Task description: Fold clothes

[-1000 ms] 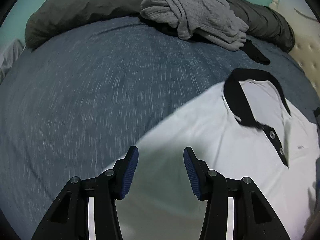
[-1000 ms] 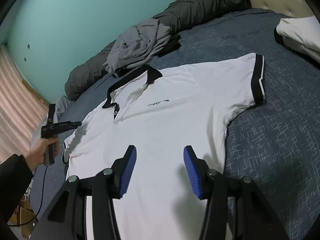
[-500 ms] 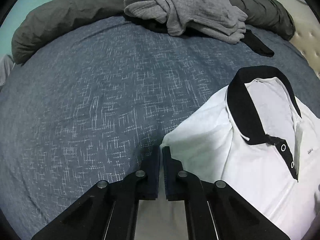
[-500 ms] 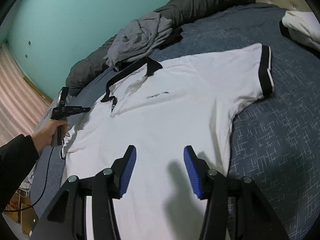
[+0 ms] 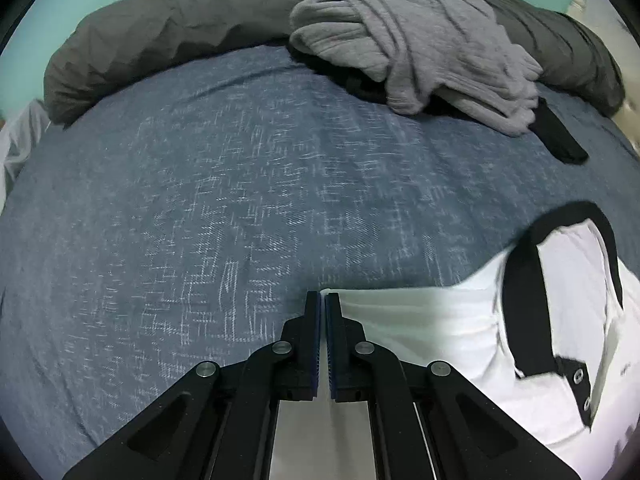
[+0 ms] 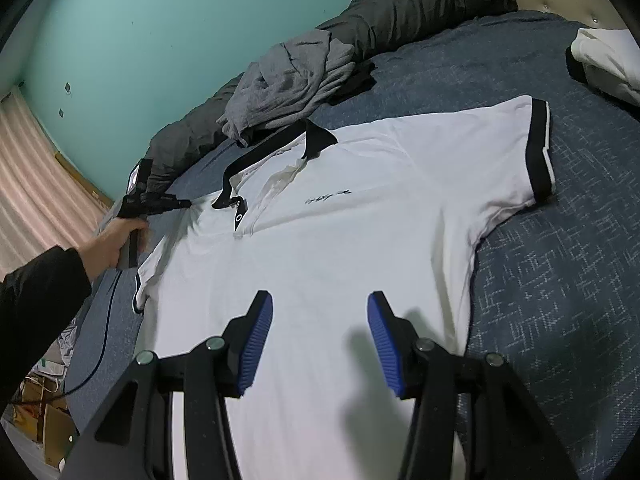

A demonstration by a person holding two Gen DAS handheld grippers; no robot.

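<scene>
One white short-sleeved polo shirt with a black collar and black sleeve cuffs (image 6: pixel 360 240) lies face up, spread nearly flat across the blue-grey patterned bedspread (image 6: pixel 560 300), and it is the garment being worked on. Its long axis runs from the hem, which is under the near camera, up to the collar, so the collar points toward the far side of the bed, at the rumpled grey knit garment (image 6: pixel 288 84) and the dark grey rolled duvet (image 5: pixel 168 32) behind it, while one sleeve reaches out flat to the right. The left gripper (image 5: pixel 322 308) has its fingers pressed together on the shoulder edge of the shirt just beside the collar; the pinch looks shallow, only a thin lip of cloth between the pads, and the fabric there is drawn into taut creases. I would say the main risk is that this small bite slips out if it is pulled hard, or that it drags the whole shirt sideways and rucks up the flat chest panel, since nothing pins the body down. The right gripper (image 6: pixel 320 336) hangs over the lower front with its blue-padded fingers (image 6: pixel 260 340) apart, gripping nothing. A second white garment with black trim (image 6: pixel 604 56) sits well apart, near the headboard.
</scene>
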